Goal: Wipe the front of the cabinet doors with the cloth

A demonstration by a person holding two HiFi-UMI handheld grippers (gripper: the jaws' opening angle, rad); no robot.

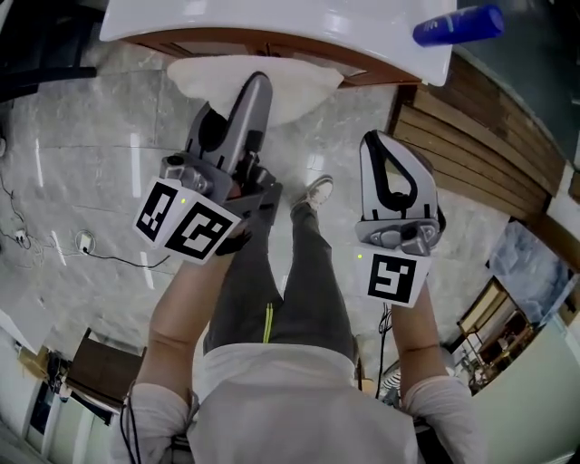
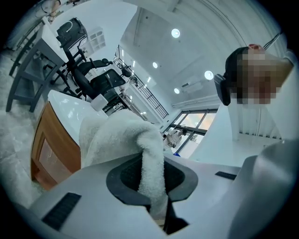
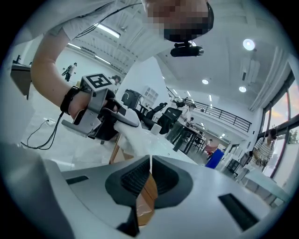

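Left gripper clamps the white cloth near the wooden cabinet doors; right gripper hangs closed, empty. Pinched by one fold, the cloth could slip free mid-wipe.

The cloth is fluffy white terry, pretty rough looking. The cabinet is smooth brown wood under a glossy white top, and the floor is shiny marble-look tile.

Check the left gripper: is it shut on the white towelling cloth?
Shut on it. In the left gripper view the white towelling cloth runs between the jaws of the left gripper and is pinched where they meet.
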